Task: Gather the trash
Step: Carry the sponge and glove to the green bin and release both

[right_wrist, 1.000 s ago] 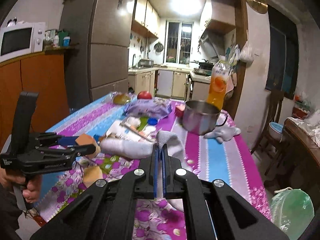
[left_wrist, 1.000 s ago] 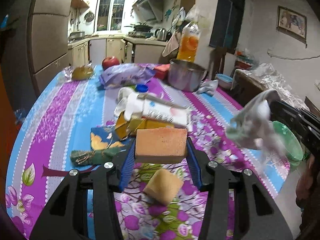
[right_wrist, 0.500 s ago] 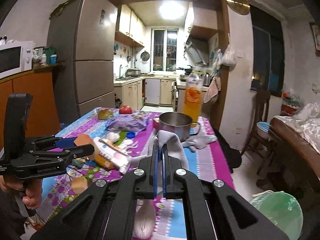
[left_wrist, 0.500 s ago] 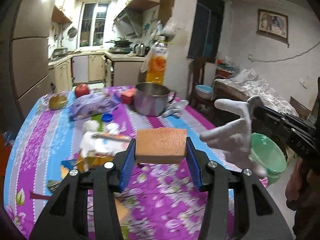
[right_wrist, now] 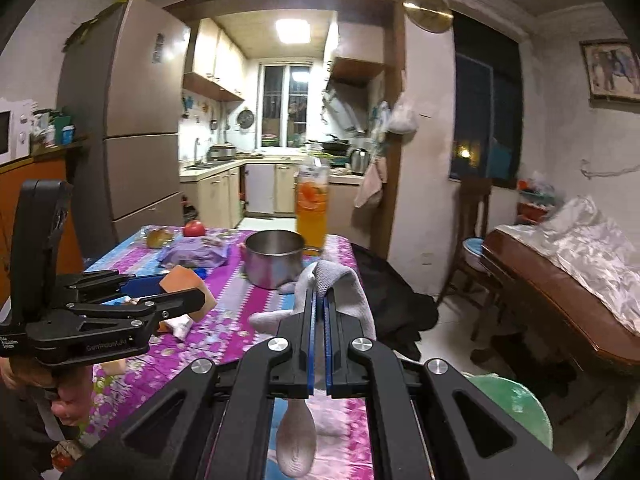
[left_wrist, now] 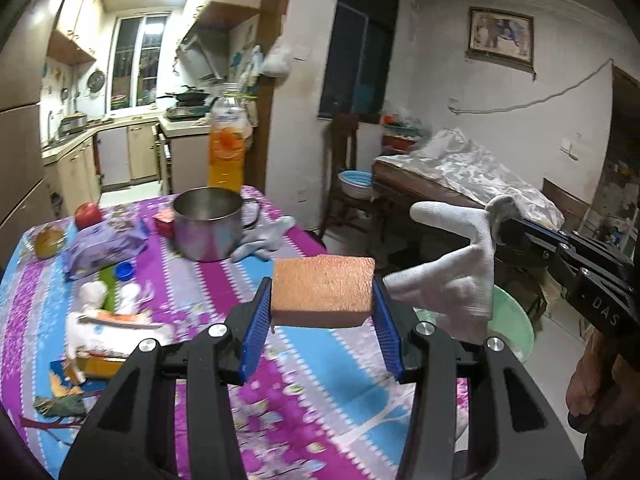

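My left gripper [left_wrist: 323, 300] is shut on an orange sponge [left_wrist: 323, 291] and holds it in the air above the table's right side. It also shows in the right wrist view [right_wrist: 188, 300] at the left, with the sponge [right_wrist: 182, 278]. My right gripper [right_wrist: 320, 300] is shut on a white glove [right_wrist: 340, 280] that drapes over its fingers; the glove [left_wrist: 452, 272] hangs in the air to the right of the sponge. A green-lined trash bin [left_wrist: 514, 326] stands on the floor below the glove, also in the right wrist view [right_wrist: 516, 404].
The table with the purple flowered cloth [left_wrist: 192, 280] holds a steel pot [left_wrist: 208, 224], a juice bottle [left_wrist: 226, 148], another glove [left_wrist: 260, 238], a purple bag [left_wrist: 104, 248], an apple [left_wrist: 88, 214], wrappers and a carton [left_wrist: 104, 340]. A covered sofa [left_wrist: 460, 176] stands at the right.
Both grippers have swung right, away from the table's middle and towards the bin, carrying the sponge and the glove. The bin is now closer and lower in both views.
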The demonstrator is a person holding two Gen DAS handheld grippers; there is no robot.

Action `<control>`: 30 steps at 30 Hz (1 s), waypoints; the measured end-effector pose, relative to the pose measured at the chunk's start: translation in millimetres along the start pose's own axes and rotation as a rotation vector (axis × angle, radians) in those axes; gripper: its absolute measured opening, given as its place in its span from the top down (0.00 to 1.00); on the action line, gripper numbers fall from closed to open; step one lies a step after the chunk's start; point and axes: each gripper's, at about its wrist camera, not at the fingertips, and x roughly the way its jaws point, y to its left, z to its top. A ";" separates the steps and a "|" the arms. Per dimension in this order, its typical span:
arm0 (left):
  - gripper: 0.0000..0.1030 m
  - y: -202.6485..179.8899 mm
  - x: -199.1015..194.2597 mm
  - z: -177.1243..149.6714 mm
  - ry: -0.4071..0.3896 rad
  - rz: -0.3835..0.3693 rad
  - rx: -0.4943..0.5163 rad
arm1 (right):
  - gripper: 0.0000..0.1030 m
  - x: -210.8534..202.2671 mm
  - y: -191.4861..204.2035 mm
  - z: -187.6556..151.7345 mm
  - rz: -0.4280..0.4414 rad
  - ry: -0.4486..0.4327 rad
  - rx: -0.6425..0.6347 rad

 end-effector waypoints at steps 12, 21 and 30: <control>0.56 -83.3 50.5 21.6 0.036 -0.131 0.064 | 0.96 -41.6 -112.5 -11.1 -0.141 0.046 0.088; 0.56 -154.5 95.3 21.8 0.110 -0.230 0.144 | 0.96 -56.2 -196.8 -25.9 -0.226 0.153 0.156; 0.56 -199.0 132.5 14.0 0.199 -0.244 0.177 | 0.96 -23.1 -254.5 -57.9 -0.212 0.347 0.287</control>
